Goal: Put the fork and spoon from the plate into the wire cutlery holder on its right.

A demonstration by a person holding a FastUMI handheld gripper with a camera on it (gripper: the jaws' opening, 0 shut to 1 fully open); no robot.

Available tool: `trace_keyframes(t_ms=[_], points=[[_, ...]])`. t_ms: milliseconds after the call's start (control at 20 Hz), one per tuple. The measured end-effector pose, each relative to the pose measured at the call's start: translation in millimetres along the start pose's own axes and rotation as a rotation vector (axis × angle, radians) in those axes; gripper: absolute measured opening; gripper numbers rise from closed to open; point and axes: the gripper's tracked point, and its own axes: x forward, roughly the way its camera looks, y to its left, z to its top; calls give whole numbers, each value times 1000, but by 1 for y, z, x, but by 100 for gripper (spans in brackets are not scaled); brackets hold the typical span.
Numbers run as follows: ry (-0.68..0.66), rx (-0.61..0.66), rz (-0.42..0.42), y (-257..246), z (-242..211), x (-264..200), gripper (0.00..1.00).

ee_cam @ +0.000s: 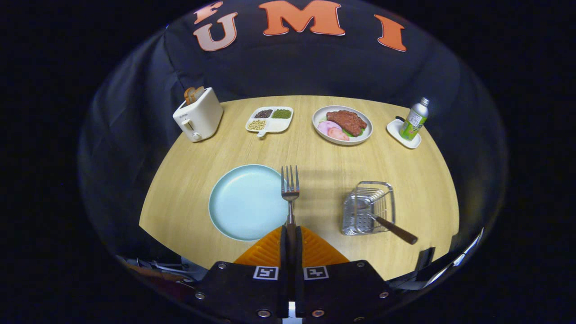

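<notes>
Wooden table (315, 153), my gripper (290, 238) clamped on the fork (290, 191) beside the plate (247, 202), probably the spoon (391, 227) in the wire holder (369, 207).

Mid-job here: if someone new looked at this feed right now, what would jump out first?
The fork, clamped by its handle in the gripper, tines pointing away, above the right rim of the empty plate. Next, the wire holder to the right, with a brown-handled spoon already leaning out of it.
</notes>
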Motion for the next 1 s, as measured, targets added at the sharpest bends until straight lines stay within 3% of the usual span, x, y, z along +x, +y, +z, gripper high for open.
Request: trace_keyframes(t_ms=[400, 1000], points=[[172, 5, -105, -80, -10, -25, 6], [514, -19, -104, -104, -13, 20, 6]])
